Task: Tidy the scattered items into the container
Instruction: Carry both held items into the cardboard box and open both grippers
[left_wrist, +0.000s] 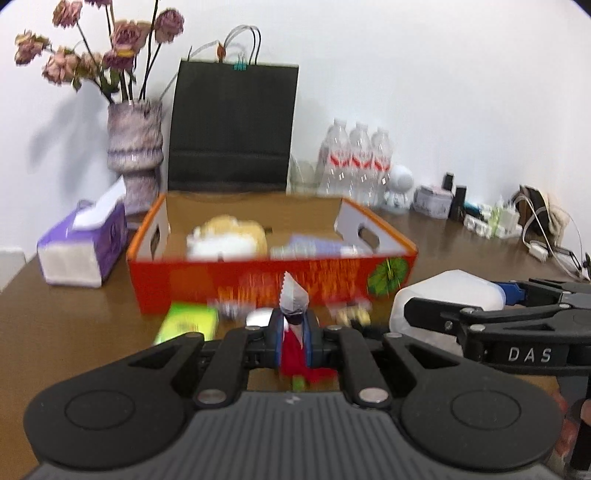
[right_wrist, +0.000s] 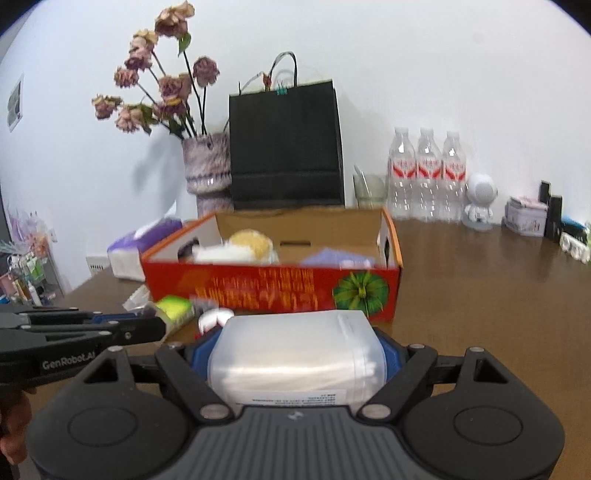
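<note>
A: Claws first. What does each hold?

B: The left claw (left_wrist: 294, 328) is pinched tight on a small red and white sachet with a serrated top (left_wrist: 293, 295); its lower end droops out of sight behind the pads. The right claw (right_wrist: 300, 354) clasps a translucent white plastic tub with a printed label (right_wrist: 295, 354) between its blue pads (right_wrist: 390, 353).

A: And the container?

B: The red and orange cardboard box with a green leaf print (left_wrist: 273, 284) sits on the brown counter (right_wrist: 480, 295) just ahead of both claws. Inside, a cream and yellow plush lump (left_wrist: 229, 236) and something lilac (left_wrist: 314, 245) are blurred beyond naming.

A: Anything loose?

B: Ahead of the left claw, before the box, lie a lime-green packet (left_wrist: 188, 323) and small blurred bits, one white and rounded (left_wrist: 258, 317). I cannot tell what they are.
</note>
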